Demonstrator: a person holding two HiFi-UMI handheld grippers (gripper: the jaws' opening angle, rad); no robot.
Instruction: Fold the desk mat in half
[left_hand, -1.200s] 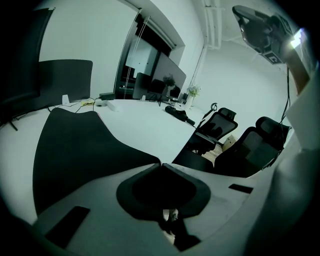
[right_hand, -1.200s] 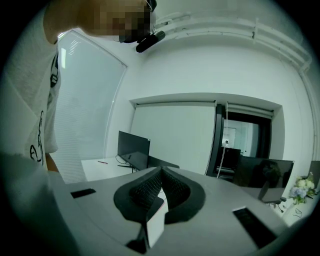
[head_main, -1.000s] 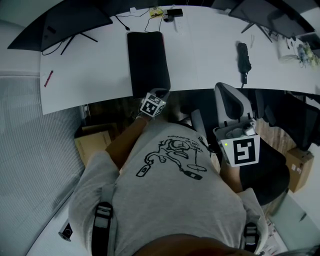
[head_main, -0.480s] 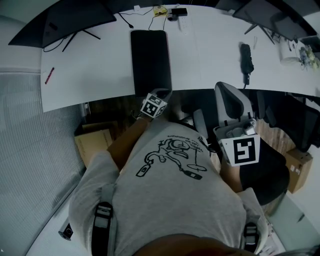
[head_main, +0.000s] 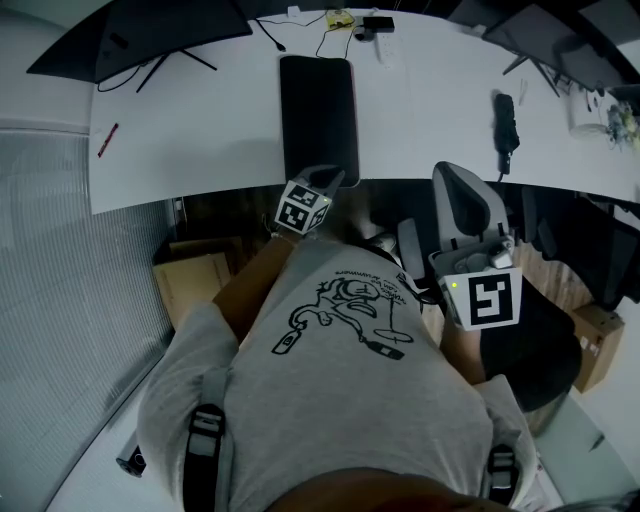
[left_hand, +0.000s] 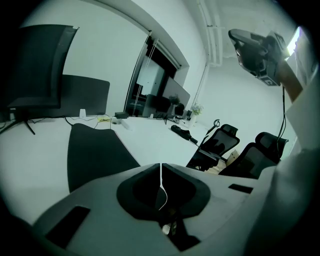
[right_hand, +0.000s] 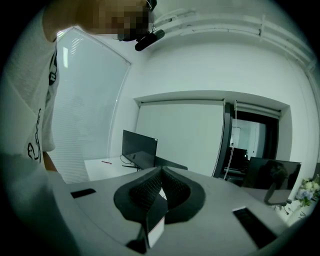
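The black desk mat (head_main: 318, 118) lies as a narrow dark strip on the white desk (head_main: 210, 130), running from the front edge towards the back. It also shows at the left of the left gripper view, desk mat (left_hand: 95, 155). My left gripper (head_main: 322, 180) hovers at the mat's near end by the desk edge. Its jaws (left_hand: 161, 165) are closing to a thin slit with nothing between them. My right gripper (head_main: 470, 258) is held off the desk beside a chair, tilted up at the wall. Seen in its own view, the right gripper (right_hand: 161, 170) is shut and holds nothing.
Monitors (head_main: 150, 35) stand at the back left and back right of the desk. A red pen (head_main: 108, 140) lies at the left and a black folded object (head_main: 505, 118) at the right. Cables (head_main: 350, 20) sit behind the mat. An office chair (head_main: 470, 210) and cardboard boxes (head_main: 195, 280) stand below.
The head view has shifted, so the desk and mat sit lower and further right in frame. Both grippers keep their places, the left one by the mat's near end.
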